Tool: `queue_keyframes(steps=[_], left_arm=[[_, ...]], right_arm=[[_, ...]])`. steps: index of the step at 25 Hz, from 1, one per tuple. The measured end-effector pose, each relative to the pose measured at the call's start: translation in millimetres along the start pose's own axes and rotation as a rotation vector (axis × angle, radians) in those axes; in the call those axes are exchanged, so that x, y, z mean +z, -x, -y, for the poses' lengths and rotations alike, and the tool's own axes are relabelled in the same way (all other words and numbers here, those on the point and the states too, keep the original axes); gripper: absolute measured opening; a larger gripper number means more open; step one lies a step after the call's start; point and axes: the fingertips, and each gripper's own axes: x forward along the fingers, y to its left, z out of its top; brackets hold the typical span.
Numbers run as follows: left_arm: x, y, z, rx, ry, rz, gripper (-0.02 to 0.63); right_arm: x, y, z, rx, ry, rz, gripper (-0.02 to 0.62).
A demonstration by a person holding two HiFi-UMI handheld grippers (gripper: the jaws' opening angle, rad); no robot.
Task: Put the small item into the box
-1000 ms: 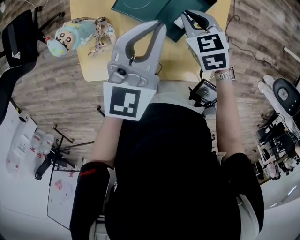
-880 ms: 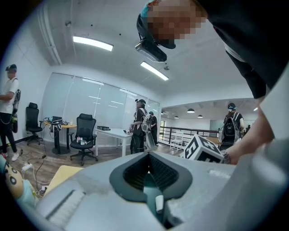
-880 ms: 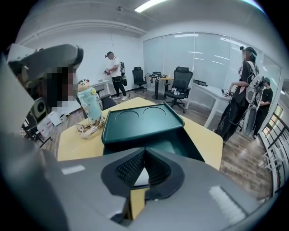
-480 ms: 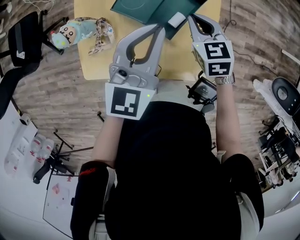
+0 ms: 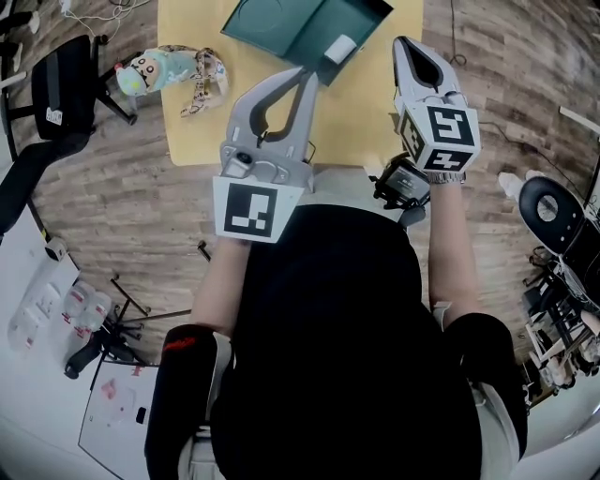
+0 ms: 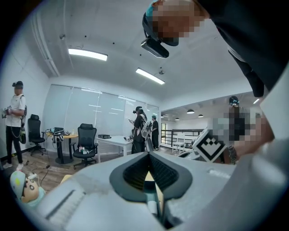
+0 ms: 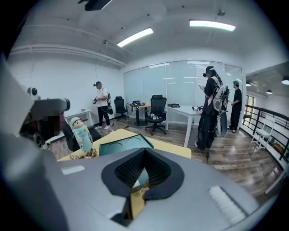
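Note:
An open dark green box (image 5: 305, 26) lies on the yellow table (image 5: 202, 131) at the top of the head view. A small white item (image 5: 339, 49) rests in the box, near its front edge. My left gripper (image 5: 305, 75) is shut and empty, with its tip just short of the box's front edge. My right gripper (image 5: 405, 45) is also shut and empty, and stands to the right of the box, apart from the item. In the right gripper view the box (image 7: 124, 145) shows its lid with two round hollows beyond the shut right gripper (image 7: 144, 151).
A soft doll (image 5: 169, 70) lies on the table's left part and also shows as a doll (image 7: 81, 135) in the right gripper view. A black office chair (image 5: 61, 89) stands left of the table. Several people stand among desks farther back in the room. A camera rig (image 5: 403, 183) hangs near my right wrist.
The right gripper has drawn back to the right, away from the white item and the box. The left gripper has kept its place at the box's front edge.

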Motion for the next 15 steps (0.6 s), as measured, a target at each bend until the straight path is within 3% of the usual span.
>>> queue_keyframes(steps=[8,15], left_arm=[[22,18,8,0.037,0.003,0.017,0.002],[59,34,-1,0.09,0.028,0.098,0.002]], right_arm=[[40,40,-1,0.025,-0.07,0.112,0.002],[75,78,-12,0.078,-0.146,0.214,0.002]])
